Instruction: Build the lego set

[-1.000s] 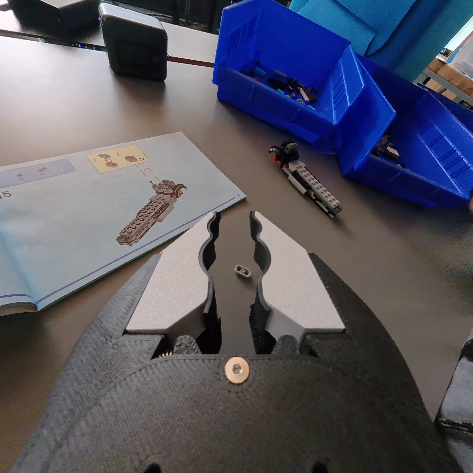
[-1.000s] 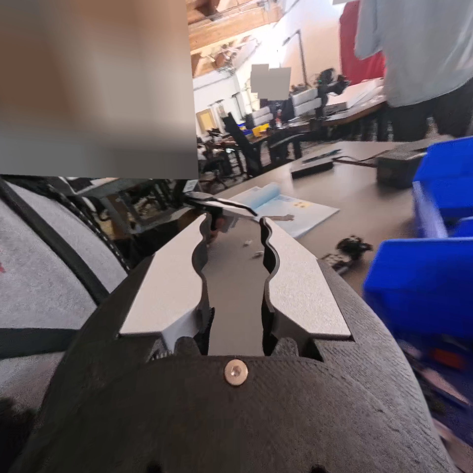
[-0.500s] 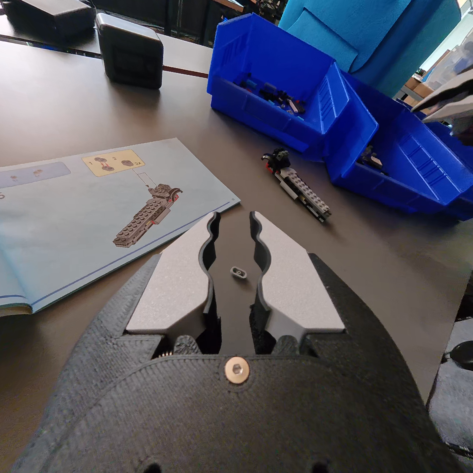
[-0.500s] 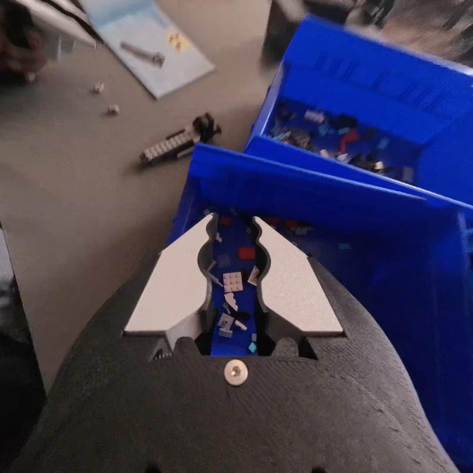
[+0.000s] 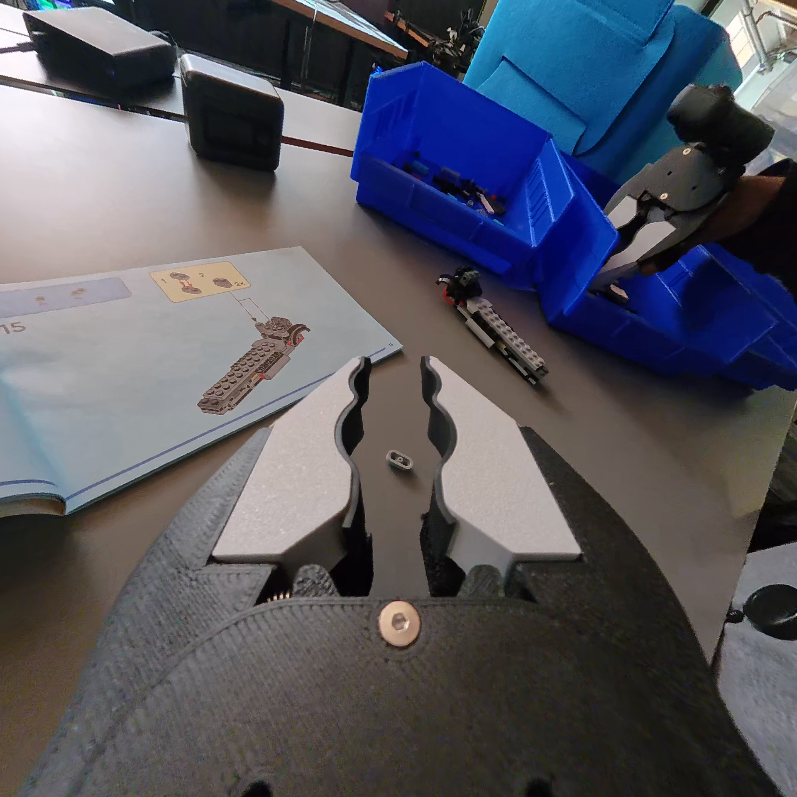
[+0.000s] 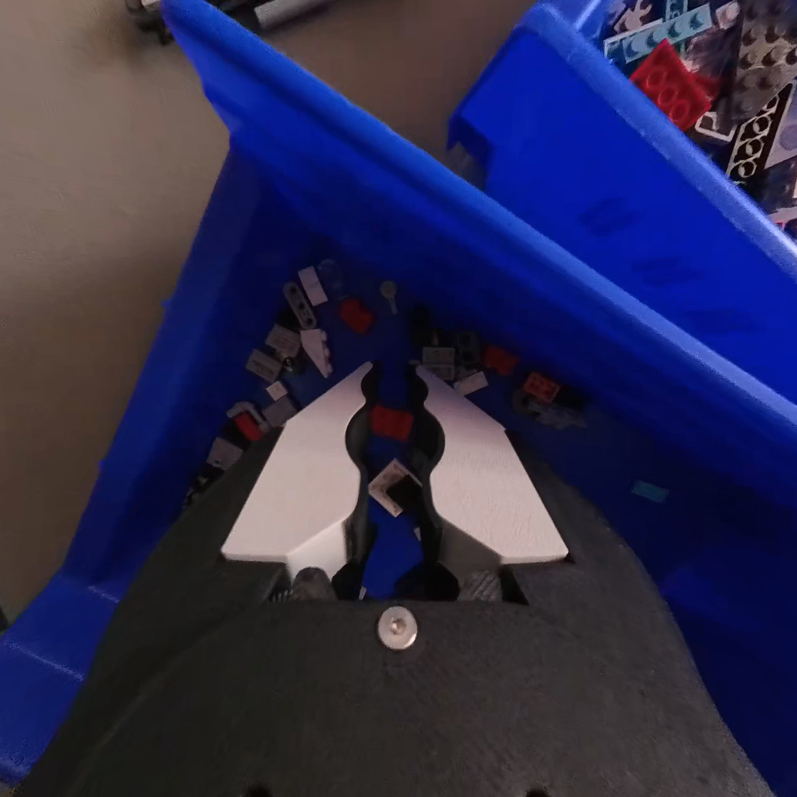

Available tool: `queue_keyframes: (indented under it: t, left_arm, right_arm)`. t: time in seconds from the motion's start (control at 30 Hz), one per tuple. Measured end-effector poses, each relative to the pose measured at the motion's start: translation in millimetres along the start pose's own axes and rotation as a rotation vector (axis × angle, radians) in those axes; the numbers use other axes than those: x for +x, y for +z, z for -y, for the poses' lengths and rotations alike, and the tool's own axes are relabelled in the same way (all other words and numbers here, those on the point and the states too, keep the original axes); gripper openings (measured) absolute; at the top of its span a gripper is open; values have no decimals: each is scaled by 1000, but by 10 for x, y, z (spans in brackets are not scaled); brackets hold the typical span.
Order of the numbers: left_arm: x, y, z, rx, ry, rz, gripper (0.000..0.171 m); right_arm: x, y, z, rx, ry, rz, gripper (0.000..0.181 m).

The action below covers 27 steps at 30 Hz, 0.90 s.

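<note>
Both claws stand spread and hold nothing. Left gripper [image 5: 393,366] hangs low over the table [image 5: 604,465], jaws parted with a clear gap, and a small grey oval piece [image 5: 400,459] lies on the tabletop between its fingers, touching neither. Right gripper [image 6: 393,371] is dipped into the near blue bin [image 6: 302,142], jaws narrowly apart; a red brick [image 6: 390,422] and a small white-and-black piece [image 6: 394,487] show in the gap between its fingers, but whether either is touched cannot be told from the blurred view.

The partly built model [image 5: 494,330] lies on the table just beside the bins, a long grey studded body with a dark cluster at one end. No gripper is on it. Loose parts, grey, white and red, are scattered across the near bin's floor. A second blue bin [image 5: 453,142] stands against the first and also holds a good many pieces.

The instruction booklet [image 5: 129,366] lies open to the left of the left gripper, showing a stage much like the model as it lies. Two black boxes [image 5: 233,116] sit at the far side of the table.

Assessment: the build appears to be at an early-to-middle stage. One sub-assembly exists; the quantity of parts left in both bins indicates most of the work remains. The step in hand looks like part selection from the near bin.
</note>
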<state>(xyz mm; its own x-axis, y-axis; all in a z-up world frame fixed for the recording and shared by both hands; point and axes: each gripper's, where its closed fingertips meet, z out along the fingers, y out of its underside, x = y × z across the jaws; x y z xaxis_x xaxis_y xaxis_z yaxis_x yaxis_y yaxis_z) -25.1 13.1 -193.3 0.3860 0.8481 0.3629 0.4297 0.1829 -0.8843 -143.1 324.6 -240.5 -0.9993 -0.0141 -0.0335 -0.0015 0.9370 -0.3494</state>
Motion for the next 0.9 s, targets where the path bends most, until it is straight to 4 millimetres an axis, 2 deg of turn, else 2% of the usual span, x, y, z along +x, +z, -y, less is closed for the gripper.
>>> queue_keyframes:
  t: [0.3, 0.47, 0.9]
  left_arm:
    - [0, 2, -2, -4, -24, -21, 25]
    - [-3, -4, 4, 2, -26, -20, 25]
    - [-5, 1, 3, 0, -29, -18, 25]
  right_arm:
    - [58, 100, -37, -2, 19, -16, 15]
    - [6, 107, -91, -25, 8, 2, 17]
    - [-7, 2, -175, -8, -5, -2, 18]
